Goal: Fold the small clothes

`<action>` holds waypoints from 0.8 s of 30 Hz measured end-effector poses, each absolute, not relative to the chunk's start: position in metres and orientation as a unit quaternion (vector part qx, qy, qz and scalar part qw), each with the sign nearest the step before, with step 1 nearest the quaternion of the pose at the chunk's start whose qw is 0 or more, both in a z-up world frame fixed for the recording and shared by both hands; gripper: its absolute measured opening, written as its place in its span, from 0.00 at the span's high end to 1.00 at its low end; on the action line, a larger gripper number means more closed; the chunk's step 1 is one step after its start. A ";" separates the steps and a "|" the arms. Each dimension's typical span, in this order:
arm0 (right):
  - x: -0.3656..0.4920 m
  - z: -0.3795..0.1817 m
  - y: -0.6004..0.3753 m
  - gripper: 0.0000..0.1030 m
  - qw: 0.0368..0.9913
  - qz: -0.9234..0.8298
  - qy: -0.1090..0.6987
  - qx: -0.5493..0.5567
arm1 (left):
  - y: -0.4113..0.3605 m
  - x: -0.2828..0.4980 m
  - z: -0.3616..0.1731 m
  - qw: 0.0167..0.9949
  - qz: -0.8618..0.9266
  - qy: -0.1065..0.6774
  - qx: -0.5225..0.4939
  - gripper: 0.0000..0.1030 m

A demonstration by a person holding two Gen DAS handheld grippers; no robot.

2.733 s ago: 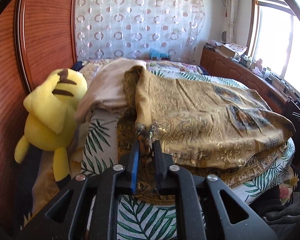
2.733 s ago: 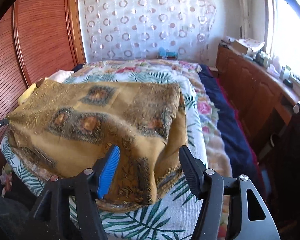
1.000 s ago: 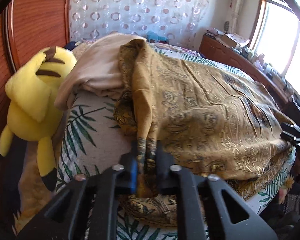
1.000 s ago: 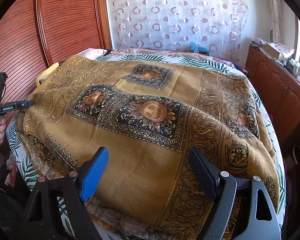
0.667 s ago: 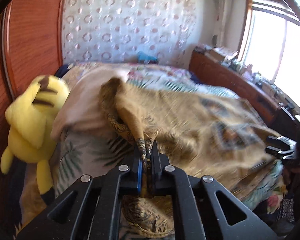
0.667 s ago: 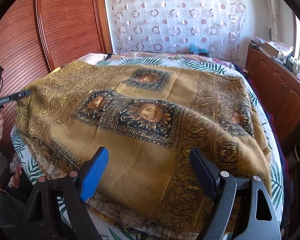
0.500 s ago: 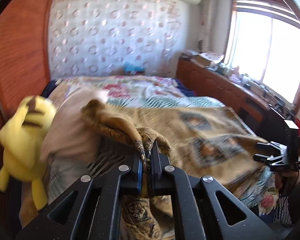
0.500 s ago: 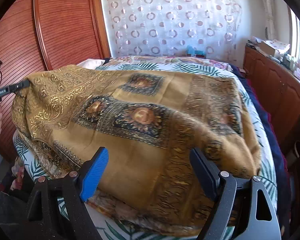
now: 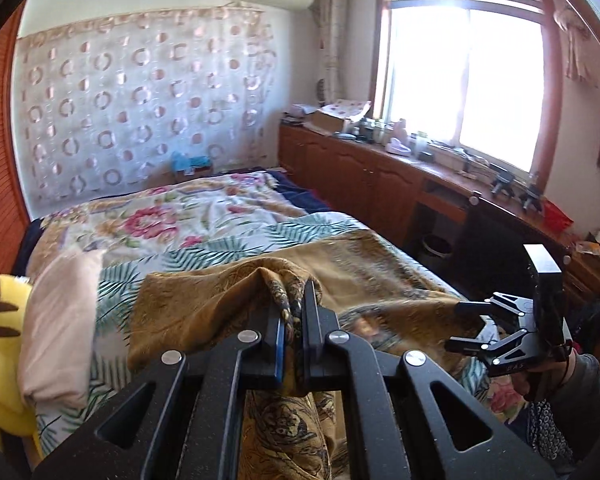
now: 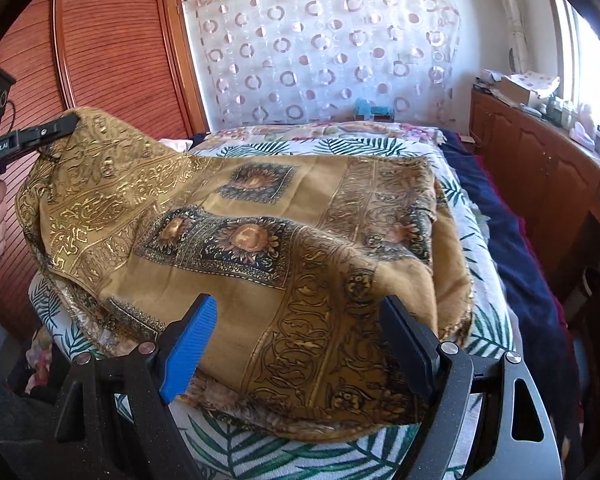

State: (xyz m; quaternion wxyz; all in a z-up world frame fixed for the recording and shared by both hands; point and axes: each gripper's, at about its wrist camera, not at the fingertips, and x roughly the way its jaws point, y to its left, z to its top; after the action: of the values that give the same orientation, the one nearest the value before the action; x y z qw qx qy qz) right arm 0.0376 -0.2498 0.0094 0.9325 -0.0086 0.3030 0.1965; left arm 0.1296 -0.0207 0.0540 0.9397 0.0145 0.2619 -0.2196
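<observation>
A gold-brown patterned cloth [image 10: 284,240] with dark floral squares lies spread over the bed. My left gripper [image 9: 294,312] is shut on a bunched corner of the cloth [image 9: 204,308] and holds it lifted above the bed; it also shows at the left edge of the right wrist view [image 10: 66,123]. My right gripper [image 10: 300,324] is open and empty, hovering over the near edge of the cloth. It shows in the left wrist view [image 9: 466,326] at the right, beside the cloth's far corner.
The bed [image 10: 340,452] has a palm-leaf sheet and a floral quilt [image 9: 172,220]. A yellow plush toy [image 9: 0,344] and a pink pillow [image 9: 56,328] lie at the left. A wooden wardrobe [image 10: 112,48] stands left, a long cabinet [image 9: 380,176] under the window right.
My left gripper has lifted the held corner up and toward the middle of the bed, raising that side of the cloth. The right gripper stays open above the cloth.
</observation>
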 end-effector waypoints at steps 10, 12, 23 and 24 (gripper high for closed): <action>0.017 0.021 -0.271 0.18 0.943 0.179 0.279 0.003 | -0.095 0.144 0.072 0.918 -0.283 0.273 0.054 0.93; 0.012 0.022 -0.279 0.18 0.945 0.175 0.275 0.007 | -0.105 0.146 0.074 0.914 -0.291 0.276 0.061 0.93; -0.007 0.024 -0.291 0.18 0.953 0.155 0.260 0.013 | -0.164 0.149 0.070 0.893 -0.327 0.297 0.086 0.93; -0.007 0.024 -0.293 0.18 0.953 0.154 0.260 0.013 | -0.166 0.149 0.066 0.892 -0.324 0.302 0.089 0.93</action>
State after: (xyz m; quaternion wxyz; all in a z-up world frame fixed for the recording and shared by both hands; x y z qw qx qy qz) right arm -0.0072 -0.2930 0.0236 0.9530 0.0133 0.2603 0.1542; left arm 0.1494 -0.1665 0.0660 0.8921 0.0886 0.3020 -0.3243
